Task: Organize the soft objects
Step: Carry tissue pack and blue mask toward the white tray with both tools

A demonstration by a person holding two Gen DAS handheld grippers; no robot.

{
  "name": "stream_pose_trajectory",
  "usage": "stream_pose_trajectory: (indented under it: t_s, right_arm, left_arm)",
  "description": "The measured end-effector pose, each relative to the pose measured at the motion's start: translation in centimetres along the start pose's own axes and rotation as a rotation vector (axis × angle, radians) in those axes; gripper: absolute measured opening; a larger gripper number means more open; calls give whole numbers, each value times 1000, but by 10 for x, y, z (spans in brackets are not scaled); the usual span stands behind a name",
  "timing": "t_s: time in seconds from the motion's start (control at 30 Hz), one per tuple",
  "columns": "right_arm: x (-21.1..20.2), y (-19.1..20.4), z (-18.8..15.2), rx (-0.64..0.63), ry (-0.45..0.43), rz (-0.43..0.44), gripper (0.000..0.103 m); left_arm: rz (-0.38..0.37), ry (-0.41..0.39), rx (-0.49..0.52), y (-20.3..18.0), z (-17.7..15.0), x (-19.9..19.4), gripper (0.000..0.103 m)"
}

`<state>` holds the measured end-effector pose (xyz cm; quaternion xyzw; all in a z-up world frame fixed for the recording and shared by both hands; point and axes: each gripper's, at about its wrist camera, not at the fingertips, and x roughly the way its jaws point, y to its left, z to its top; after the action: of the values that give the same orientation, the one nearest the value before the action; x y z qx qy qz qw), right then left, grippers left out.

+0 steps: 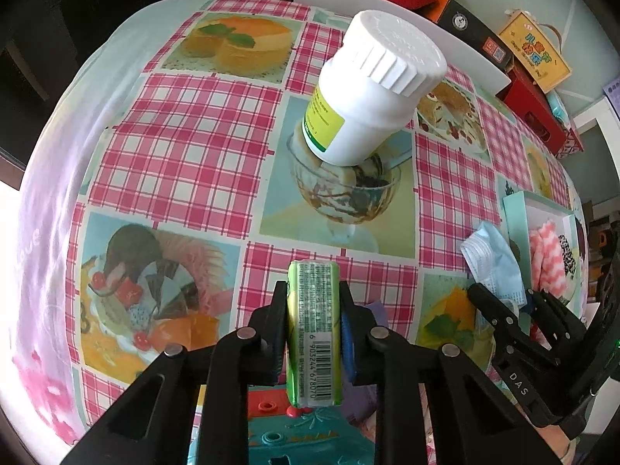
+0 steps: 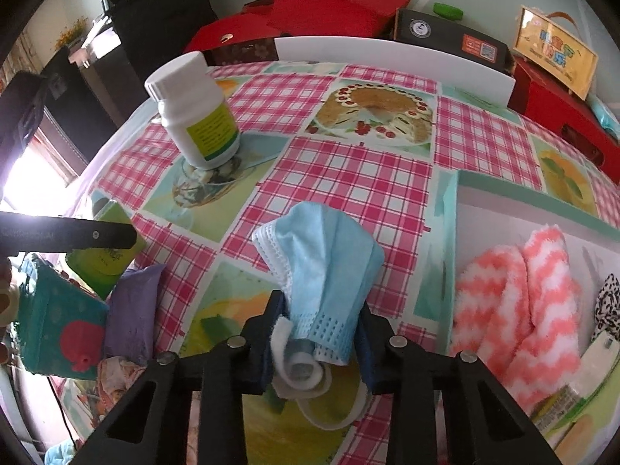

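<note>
Left side: left gripper (image 1: 314, 310) has its jaws narrow, clamped on a green tissue pack (image 1: 314, 333), held end-on above the near edge of the worktop (image 1: 186, 124). Below it, near left corner: teal box (image 2: 58, 325), purple pouch (image 2: 133, 310), some crumpled fabric (image 2: 116, 372), all crowded together.

Centre: white pill bottle (image 1: 372, 85) stands upright mid-worktop, well apart from both grippers. Rigid, so not one of the soft items as I read it.

Right of centre: right gripper (image 2: 319, 321) has jaws narrow, pinching a bunched blue face mask (image 2: 325, 267) at its lower hem; ear loops (image 2: 310, 387) dangle loose under the jaws.

Right edge: teal-rimmed tray (image 2: 449, 232) holds pink-and-white fuzzy socks (image 2: 519, 310) and a leopard-print scrunchie (image 2: 610, 306). Likely the drop spot for soft stuff.

Risks:
- Mask grip is only on a fold of the hem, so it could slip out on a fast swing toward the tray.
- Loose loops could snag the tray rim or a jaw on release, dragging the mask back out.
- Tissue pack is slick and sits partly past the pads; it may pivot or slide.
- Both grippers sit near each other at the near edge, so collision is possible if both head for the tray.
</note>
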<state>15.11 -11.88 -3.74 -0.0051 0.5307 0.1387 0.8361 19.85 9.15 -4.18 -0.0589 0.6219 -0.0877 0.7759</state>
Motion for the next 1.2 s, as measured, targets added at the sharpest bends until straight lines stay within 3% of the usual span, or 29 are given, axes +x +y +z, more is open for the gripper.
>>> stream_pose_trajectory:
  t_s: [0.73,1.2]
  right_arm:
    - [-16,-10,-9,72,-33,90,17]
    - [-87,-14,2,74,-206,91,17]
  left_arm:
    - [-59,-185,-71,5,-11,-45,23]
    - [-155,-376,-47,-23,-21,-120,23]
